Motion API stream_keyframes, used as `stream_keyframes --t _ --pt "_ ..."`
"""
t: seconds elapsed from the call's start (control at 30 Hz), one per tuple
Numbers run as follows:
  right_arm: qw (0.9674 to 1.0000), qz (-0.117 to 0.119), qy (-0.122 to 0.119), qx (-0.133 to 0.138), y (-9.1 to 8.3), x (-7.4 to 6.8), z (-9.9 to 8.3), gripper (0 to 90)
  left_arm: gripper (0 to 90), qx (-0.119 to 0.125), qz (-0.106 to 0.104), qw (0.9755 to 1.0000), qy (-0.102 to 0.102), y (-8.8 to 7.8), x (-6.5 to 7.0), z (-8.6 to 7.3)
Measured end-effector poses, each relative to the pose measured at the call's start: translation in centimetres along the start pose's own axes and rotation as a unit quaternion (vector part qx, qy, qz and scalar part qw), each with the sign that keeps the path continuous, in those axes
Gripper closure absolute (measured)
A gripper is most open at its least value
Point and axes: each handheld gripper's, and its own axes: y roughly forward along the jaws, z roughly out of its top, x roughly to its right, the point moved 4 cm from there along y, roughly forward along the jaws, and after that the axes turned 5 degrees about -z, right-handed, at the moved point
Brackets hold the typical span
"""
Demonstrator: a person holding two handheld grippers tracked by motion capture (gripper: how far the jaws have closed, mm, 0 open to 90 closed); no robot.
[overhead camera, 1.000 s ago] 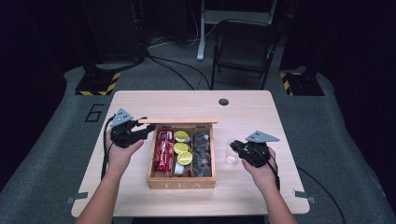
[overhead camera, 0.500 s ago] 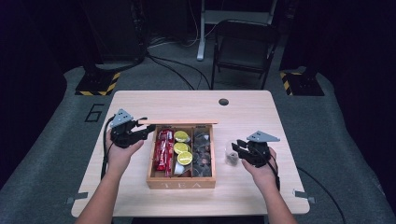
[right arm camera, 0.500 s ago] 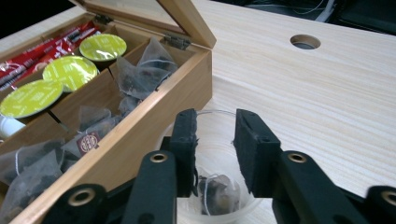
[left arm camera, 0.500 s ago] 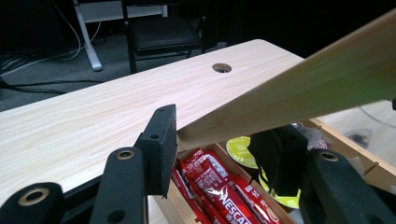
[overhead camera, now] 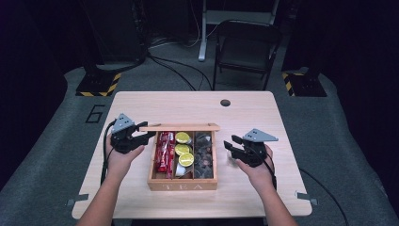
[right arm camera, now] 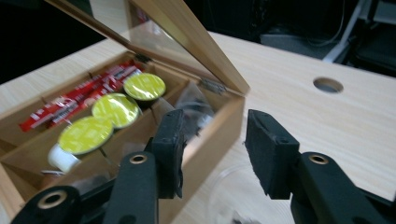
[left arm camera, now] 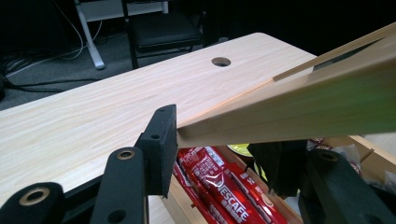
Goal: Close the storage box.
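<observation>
High view: left gripper (overhead camera: 141,137) clamps the raised lid (overhead camera: 179,127) of the tea box (overhead camera: 182,185); right gripper (overhead camera: 232,144), jaws just opening and empty, sits beside the box.

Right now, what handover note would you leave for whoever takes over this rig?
Left gripper: shut on the lid, holding it raised over the tea box.
Right gripper: jaws have just been opening, nothing between them; it sits right of the box by a small clear thing on the table, too blurred to name.
Box: red sachets in the left compartment, yellow-topped pods in the middle, dark packets on the right.
Done: lid is up.
Left: probably the clear thing still needs handling, then closing the lid.
</observation>
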Motion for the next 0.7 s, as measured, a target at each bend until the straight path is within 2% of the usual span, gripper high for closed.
stream_keyframes --t 0.2,0.3,0.33,0.47,0.63,0.7 --pt "0.9997 0.017 0.004 0.015 0.0 -1.1 1.3 47.5 51.7 0.013 0.003 0.9999 0.007 -0.7 0.6 -0.1" --pt "0.9996 0.017 0.003 0.024 0.0 -1.4 1.9 45.3 51.6 0.022 -0.001 0.9998 0.001 -1.3 0.8 0.0" --pt "0.9995 0.016 0.001 0.027 0.0 -1.5 2.1 44.7 51.5 0.025 -0.006 0.9996 -0.010 -1.5 0.9 0.1" --pt "0.9990 0.012 -0.008 0.043 -0.3 -2.0 2.9 42.1 51.5 0.023 0.002 0.9997 -0.006 -1.9 1.4 0.4" --pt "0.9985 0.012 -0.018 0.050 -0.2 -2.3 3.8 41.1 51.4 0.016 0.005 0.9999 0.001 -2.2 1.6 0.8" --pt "0.9983 0.022 -0.020 0.051 -0.2 -2.6 4.2 41.1 51.0 0.021 0.004 0.9997 -0.009 -2.3 1.7 1.2"
